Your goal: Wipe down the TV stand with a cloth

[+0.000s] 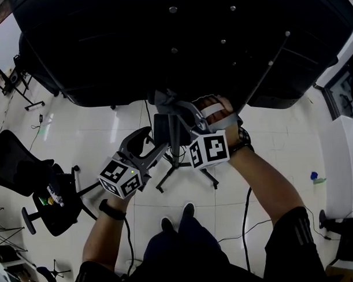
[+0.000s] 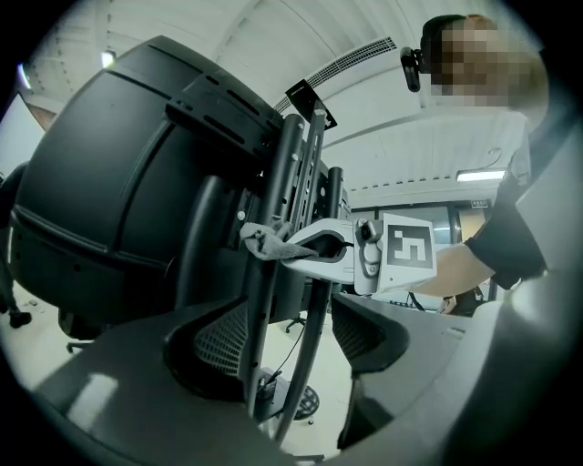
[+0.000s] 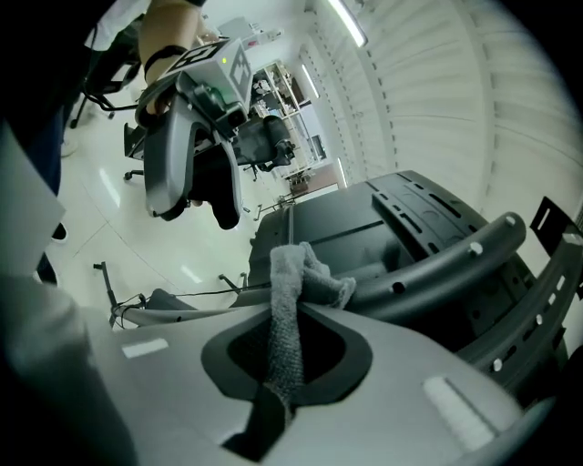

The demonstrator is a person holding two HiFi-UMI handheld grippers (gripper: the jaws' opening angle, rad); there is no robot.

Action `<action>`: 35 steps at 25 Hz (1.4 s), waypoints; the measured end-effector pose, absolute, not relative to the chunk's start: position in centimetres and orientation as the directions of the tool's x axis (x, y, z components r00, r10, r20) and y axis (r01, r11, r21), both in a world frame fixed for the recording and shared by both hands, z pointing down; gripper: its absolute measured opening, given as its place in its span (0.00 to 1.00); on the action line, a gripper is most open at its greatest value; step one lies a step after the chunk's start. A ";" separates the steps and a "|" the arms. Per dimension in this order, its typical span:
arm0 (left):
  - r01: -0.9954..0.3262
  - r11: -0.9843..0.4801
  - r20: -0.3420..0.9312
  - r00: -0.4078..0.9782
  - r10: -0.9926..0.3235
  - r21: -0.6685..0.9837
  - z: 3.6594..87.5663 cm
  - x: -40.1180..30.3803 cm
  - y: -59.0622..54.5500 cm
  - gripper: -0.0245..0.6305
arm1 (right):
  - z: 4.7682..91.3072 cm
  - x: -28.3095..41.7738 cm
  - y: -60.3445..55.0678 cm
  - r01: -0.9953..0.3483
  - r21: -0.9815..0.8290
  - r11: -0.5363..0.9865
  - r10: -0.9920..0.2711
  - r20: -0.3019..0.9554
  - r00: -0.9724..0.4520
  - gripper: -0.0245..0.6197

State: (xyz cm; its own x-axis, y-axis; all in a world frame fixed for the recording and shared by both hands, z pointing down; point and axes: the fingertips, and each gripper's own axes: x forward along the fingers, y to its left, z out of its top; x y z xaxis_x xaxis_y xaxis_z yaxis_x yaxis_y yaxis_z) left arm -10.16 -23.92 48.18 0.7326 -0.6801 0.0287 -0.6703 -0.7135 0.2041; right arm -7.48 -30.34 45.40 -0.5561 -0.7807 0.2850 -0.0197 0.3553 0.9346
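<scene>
1. Grey cloth (image 3: pixel 305 278) is being pinched in the right tool (image 3: pixel 287 317), its bunched end pressing the TV stand (image 2: pixel 284 173) upright for wiping.
2. Left tool (image 2: pixel 291 329) is straddling that upright, jaws apart, likely to steady it.

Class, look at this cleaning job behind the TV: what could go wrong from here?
The right gripper pinches only a strip of the cloth; rubbing the stand's bars might pull it out.
The left gripper has open jaws straddling those bars; a jerk could rock the TV.
A cable trails by the person's shoes.
</scene>
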 end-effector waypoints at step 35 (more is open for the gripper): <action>-0.660 -0.603 0.276 0.744 -0.609 0.448 80.4 -9.5 -25.2 0.60 | 83.6 -7.4 -30.0 0.067 0.714 0.697 -0.625 0.650 -0.432 0.06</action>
